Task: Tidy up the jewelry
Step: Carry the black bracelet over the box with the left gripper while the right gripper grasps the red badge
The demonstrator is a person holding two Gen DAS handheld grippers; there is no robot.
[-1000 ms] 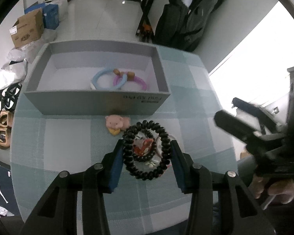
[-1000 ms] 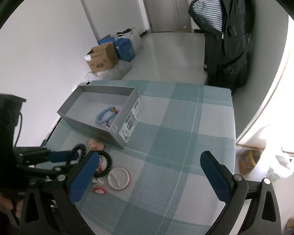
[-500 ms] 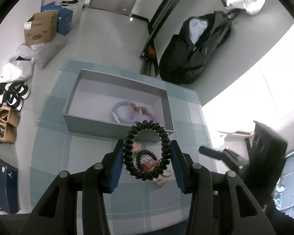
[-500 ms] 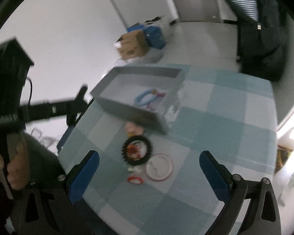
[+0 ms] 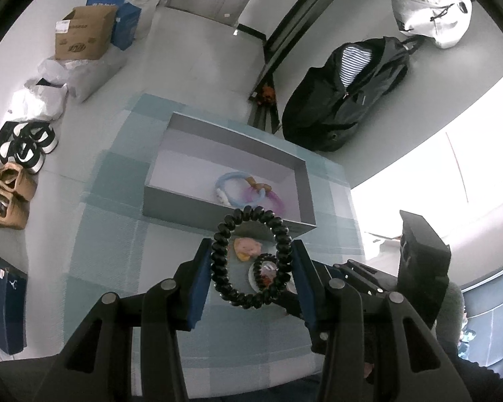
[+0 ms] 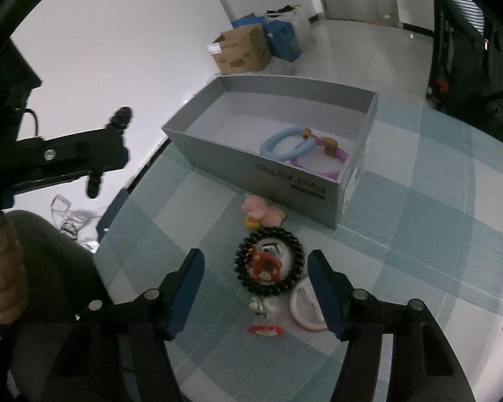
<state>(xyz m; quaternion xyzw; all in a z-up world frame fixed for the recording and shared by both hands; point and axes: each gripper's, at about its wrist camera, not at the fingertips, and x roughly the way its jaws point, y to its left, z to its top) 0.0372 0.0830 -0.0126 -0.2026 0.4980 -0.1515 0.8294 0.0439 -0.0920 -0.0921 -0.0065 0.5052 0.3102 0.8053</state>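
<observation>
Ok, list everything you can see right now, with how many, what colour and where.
Black coil bracelet: one, black, held in the air between the left gripper's fingers.
Black bead bracelet: one, black, on the tablecloth, ringing a red and white charm.
Grey box: one, grey, open, on the table's far side.
Blue ring: one, light blue, inside the box.
Purple ring: one, purple, inside the box, overlapping the blue one.
Pink charm: one, pink, on the cloth just in front of the box.
White ring: one, white with pink edge, by the right gripper's right finger.
Tablecloth: one, teal and white check.
Left gripper: shut on the coil bracelet.
Right gripper: open above the bead bracelet.
</observation>
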